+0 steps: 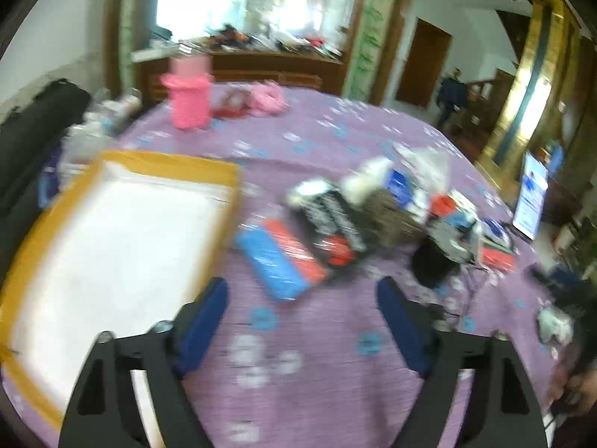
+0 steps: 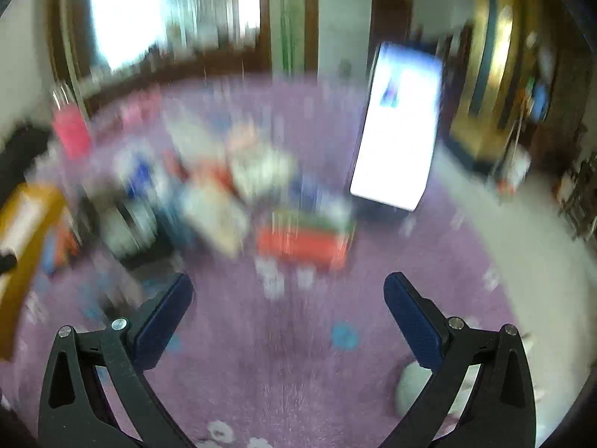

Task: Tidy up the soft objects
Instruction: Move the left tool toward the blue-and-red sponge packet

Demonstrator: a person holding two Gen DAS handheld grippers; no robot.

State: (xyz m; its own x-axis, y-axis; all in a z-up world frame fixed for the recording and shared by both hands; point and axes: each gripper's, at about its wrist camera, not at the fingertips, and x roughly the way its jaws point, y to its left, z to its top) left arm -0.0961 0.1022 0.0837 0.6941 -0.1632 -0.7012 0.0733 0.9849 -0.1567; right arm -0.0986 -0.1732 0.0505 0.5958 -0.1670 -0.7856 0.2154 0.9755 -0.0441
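A pile of soft packets lies on the purple flowered tablecloth (image 1: 317,354). Nearest in the left wrist view is a blue and red wrapped pack (image 1: 278,257), then a black and white packet (image 1: 332,220) and more bags behind. My left gripper (image 1: 302,291) hangs open above the cloth, just short of the blue and red pack, with nothing between its blue pads. A yellow-rimmed tray (image 1: 112,246) with a white floor lies to its left. The right wrist view is badly blurred: my right gripper (image 2: 287,287) is open and empty above the cloth, with a red and green packet (image 2: 302,242) beyond it.
A pink container (image 1: 188,97) and pink soft things (image 1: 266,99) stand at the table's far side. A lit phone (image 2: 399,130) is propped upright at the right. A dark bag (image 1: 33,127) sits off the table's left edge. A hand (image 1: 574,384) shows at the right rim.
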